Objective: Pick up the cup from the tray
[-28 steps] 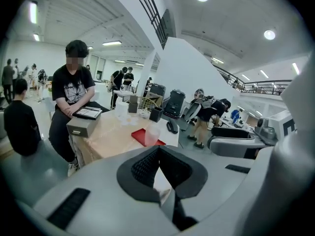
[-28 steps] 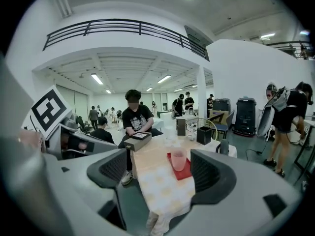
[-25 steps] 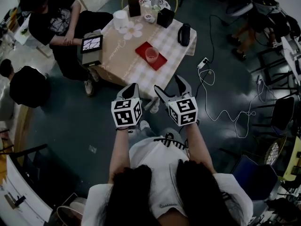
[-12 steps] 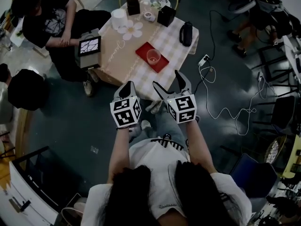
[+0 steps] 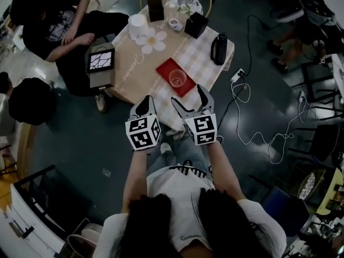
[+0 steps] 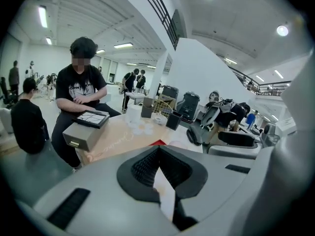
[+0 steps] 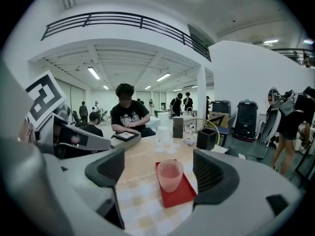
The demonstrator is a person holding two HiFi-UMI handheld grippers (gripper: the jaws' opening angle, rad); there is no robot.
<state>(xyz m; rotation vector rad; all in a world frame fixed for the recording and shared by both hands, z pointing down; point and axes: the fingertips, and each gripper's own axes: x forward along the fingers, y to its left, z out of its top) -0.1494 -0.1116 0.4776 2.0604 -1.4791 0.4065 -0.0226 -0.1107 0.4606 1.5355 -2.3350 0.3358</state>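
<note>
Two jaws of my right gripper [image 7: 160,170], just opening, stand apart and empty, facing the translucent pink cup [image 7: 170,175] on the flat red tray [image 7: 185,192]; my left gripper [image 5: 146,104] is pinched together.

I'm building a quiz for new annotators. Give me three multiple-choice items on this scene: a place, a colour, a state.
1. Where does the cup stand? A on the red tray; B on the grey box; C on the floor.
2. What colour is the cup? A blue; B pink; C black.
3. How do the right gripper's jaws stand? A shut on the cup; B shut, empty; C apart, cup untouched.
Answers: A, it sits on the tray; B, translucent pink; C, the jaws, just opened wider, stand apart, short of the cup.
</note>
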